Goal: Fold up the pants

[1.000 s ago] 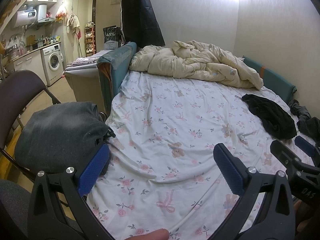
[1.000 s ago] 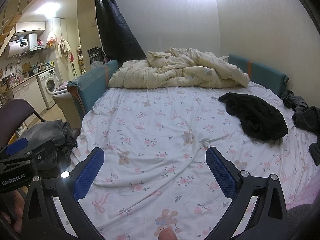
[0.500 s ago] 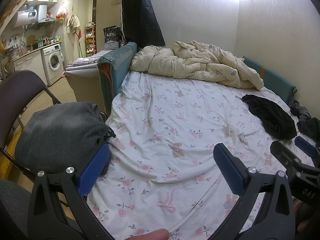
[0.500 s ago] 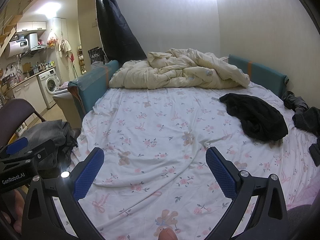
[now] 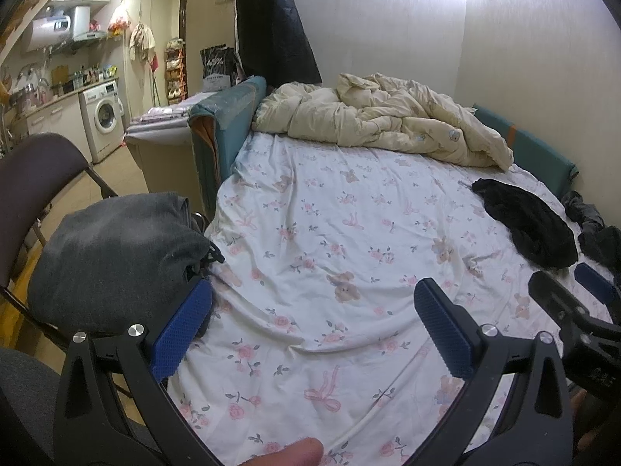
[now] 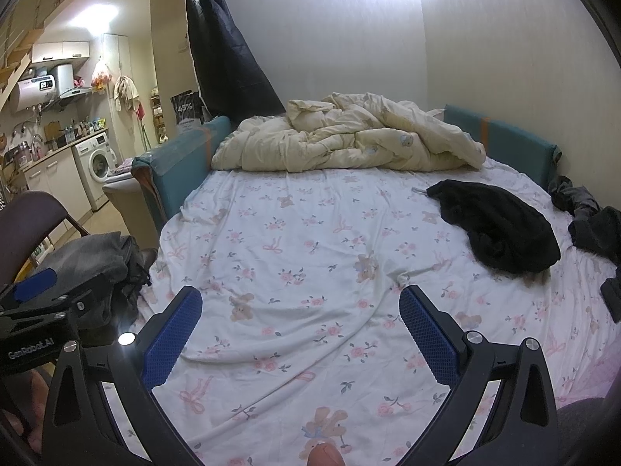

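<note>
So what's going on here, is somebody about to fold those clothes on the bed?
It looks that way, but nothing has been picked up yet. A person holds the left gripper and the right gripper above the floral sheet, both wide open and empty. A crumpled black garment, probably the pants, lies ahead on the right side of the bed, untouched. A cream duvet is bunched at the far end.

Cream duvet [image 6: 349,136] bunched beyond floral sheet [image 6: 302,272].
</note>
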Available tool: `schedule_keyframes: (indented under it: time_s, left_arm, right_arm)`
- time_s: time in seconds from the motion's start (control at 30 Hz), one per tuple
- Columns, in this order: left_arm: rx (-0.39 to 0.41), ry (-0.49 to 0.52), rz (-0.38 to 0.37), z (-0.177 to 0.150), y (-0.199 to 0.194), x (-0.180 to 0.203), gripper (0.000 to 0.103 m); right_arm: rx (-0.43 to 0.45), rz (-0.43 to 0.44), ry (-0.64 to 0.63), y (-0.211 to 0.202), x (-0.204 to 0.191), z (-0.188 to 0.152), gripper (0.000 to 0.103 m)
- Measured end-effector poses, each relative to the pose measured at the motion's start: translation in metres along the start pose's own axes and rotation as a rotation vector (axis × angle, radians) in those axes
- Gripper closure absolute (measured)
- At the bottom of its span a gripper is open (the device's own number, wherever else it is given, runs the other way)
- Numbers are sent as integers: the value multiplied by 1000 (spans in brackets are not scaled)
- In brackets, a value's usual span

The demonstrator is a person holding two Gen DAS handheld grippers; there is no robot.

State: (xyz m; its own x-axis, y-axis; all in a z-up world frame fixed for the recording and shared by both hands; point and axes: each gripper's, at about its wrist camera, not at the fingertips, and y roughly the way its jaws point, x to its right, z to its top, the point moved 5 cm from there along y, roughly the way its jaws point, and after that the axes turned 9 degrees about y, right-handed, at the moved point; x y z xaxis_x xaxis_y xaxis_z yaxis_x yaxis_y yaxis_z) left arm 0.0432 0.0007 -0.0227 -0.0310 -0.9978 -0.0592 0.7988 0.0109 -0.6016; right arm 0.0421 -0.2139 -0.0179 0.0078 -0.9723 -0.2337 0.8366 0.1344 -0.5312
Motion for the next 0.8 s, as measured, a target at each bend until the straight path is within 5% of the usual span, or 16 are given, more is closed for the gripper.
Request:
schedule_keyframes:
  time_s: [0.33,0.47,0.6,0.8]
  left_arm:
    - [-95,5,9,23,37,-4,0]
    - [-135,-4,4,40,67,-7,0]
    - [-162,29,-19,57,102,0,0]
    - [-216,-8,-14,54,138,-2,0]
  right_arm:
    - [-32,-30,106,21,54,24,0]
    - [-65,-110,306,52,133,60,0]
    - [-137,-331,560,100,252,82,0]
    - [-224,-592,634,176,398,85,0]
